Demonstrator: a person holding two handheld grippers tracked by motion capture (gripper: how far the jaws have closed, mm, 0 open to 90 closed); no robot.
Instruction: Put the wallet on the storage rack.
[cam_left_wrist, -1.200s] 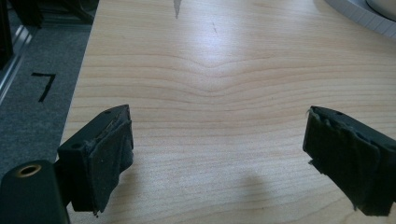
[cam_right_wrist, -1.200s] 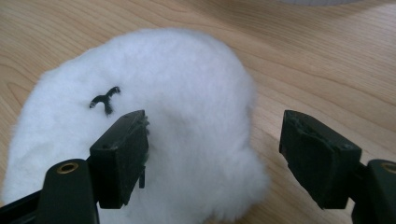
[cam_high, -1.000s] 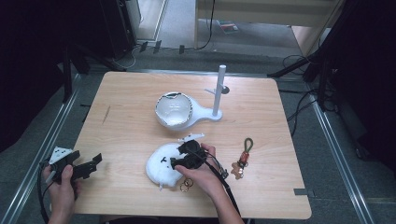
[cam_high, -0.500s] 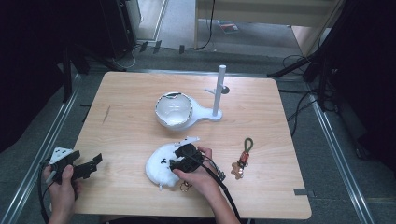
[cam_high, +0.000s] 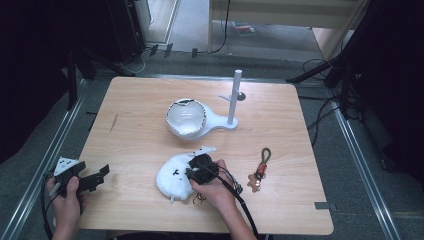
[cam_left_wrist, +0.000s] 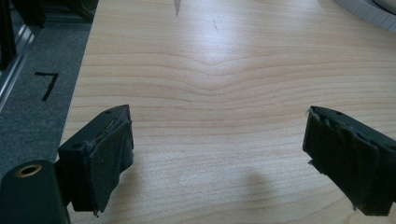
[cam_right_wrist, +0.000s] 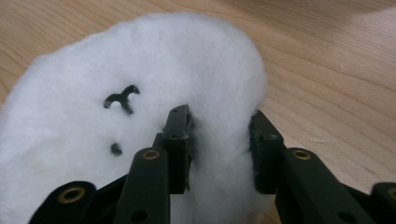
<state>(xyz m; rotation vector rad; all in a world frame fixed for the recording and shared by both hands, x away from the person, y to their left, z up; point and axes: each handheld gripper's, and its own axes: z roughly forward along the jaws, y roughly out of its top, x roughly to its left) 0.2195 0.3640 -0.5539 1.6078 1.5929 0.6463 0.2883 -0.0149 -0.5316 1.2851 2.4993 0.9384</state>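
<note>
A fluffy white plush toy (cam_high: 172, 177) with small black stitched marks lies on the wooden table (cam_high: 145, 100) near the front edge. My right gripper (cam_high: 197, 165) sits at the toy's right edge. In the right gripper view the jaws of this gripper (cam_right_wrist: 219, 135) have just been closing and now pinch a fold of the plush (cam_right_wrist: 140, 70), the pads sunk into the fur. My left gripper (cam_high: 102, 175) rests at the table's front left corner. It (cam_left_wrist: 219, 126) stands open wide over bare wood with nothing between its pads.
A white bowl-shaped dish (cam_high: 187, 117) joined to an upright white post (cam_high: 235, 97) stands at the table's middle. A keychain with a small brown figure (cam_high: 259, 172) lies right of my right hand. A gold ring (cam_high: 198, 201) lies under that hand.
The right gripper's jaws have drawn together onto the edge of the plush toy. Both hands have kept their places.
</note>
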